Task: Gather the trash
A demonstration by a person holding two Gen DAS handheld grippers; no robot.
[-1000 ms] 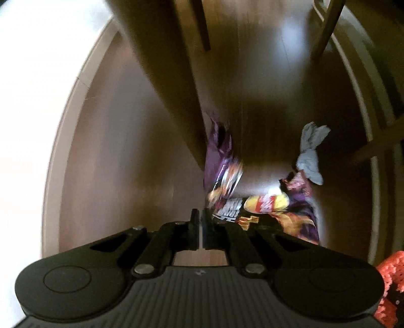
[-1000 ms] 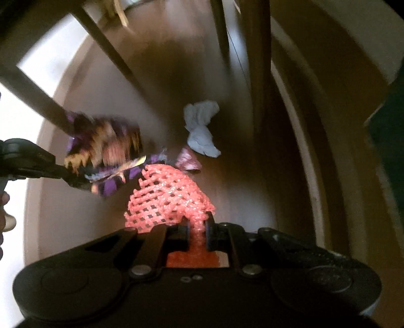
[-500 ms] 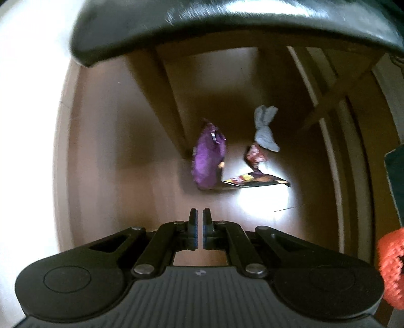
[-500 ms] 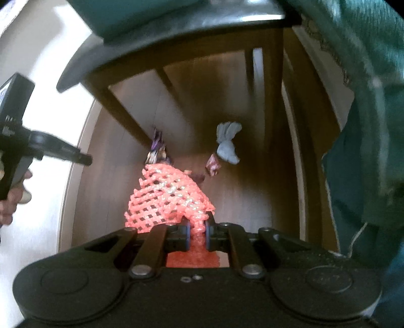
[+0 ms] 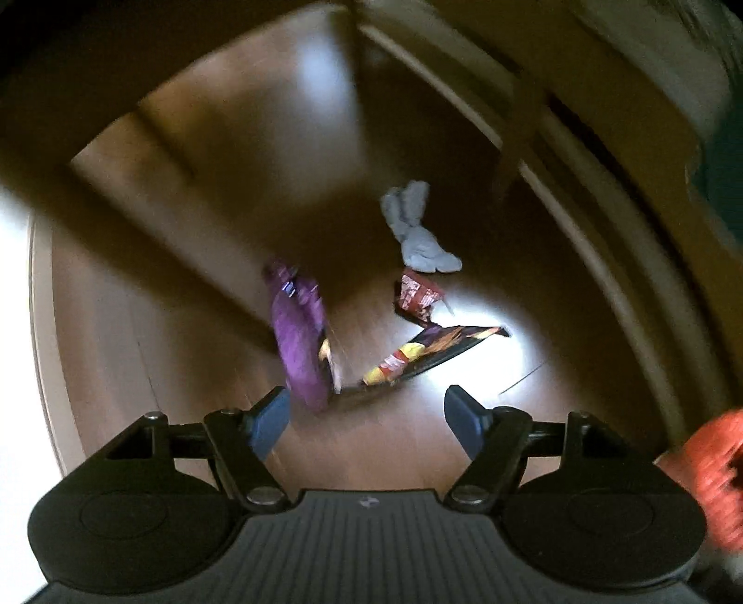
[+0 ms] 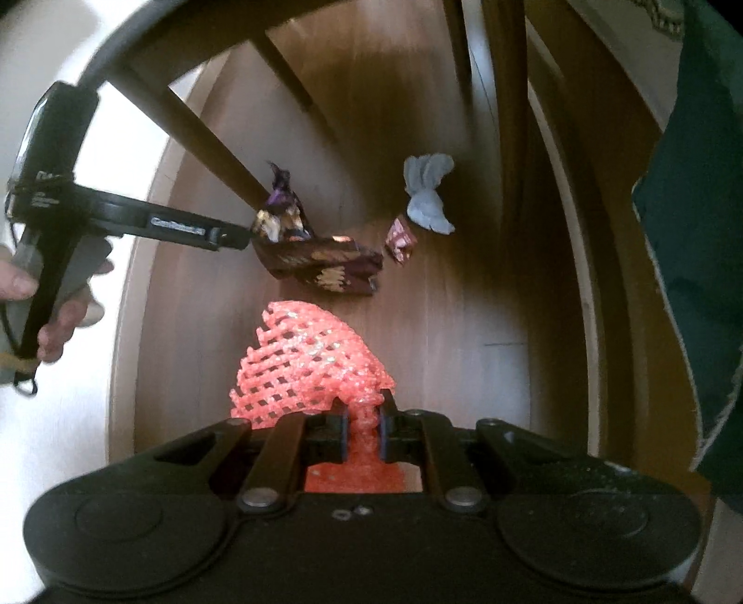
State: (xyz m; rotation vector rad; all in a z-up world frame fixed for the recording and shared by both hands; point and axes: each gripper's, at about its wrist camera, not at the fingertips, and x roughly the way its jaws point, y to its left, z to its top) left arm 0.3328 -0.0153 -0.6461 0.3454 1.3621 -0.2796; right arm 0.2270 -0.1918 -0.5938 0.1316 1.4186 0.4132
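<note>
The right claw [image 6: 363, 425] is pinched tight on a coral-pink foam net [image 6: 311, 367], a soft lattice of diamond-shaped holes; a gathered neck of it is squeezed between the two pads while the rest fans out ahead of the fingertips, up and to the left, hanging above the wooden floor [image 6: 455, 325]. The left claw [image 5: 367, 413] stands wide, its jaws having just been opening, with nothing between the blue pads [image 5: 271, 418]; it hovers over the floor, and in the right wrist view its tip sits level with the purple wrapper, though whether it touches cannot be told.

Below the left claw lies the trash; a purple snack bag [image 5: 302, 344], crumpled and partly upright, rests against a wooden chair leg [image 5: 195, 232]; joined to it at its lower edge, a flattened dark wrapper [image 5: 427, 348] with yellow and red print stretches to the right. Just beyond that lies a small red and white wrapper [image 5: 415, 297], creased and torn; a little farther off sits a crumpled pale grey tissue [image 5: 415, 232]. All four pieces rest on the brown floorboards beneath a chair [image 6: 223, 32]; a bright patch of light falls beside the flat wrapper. A hand [image 6: 60, 316] grips the left claw's handle, and a dark green cloth [image 6: 696, 232] hangs along the right edge of the right wrist view.
</note>
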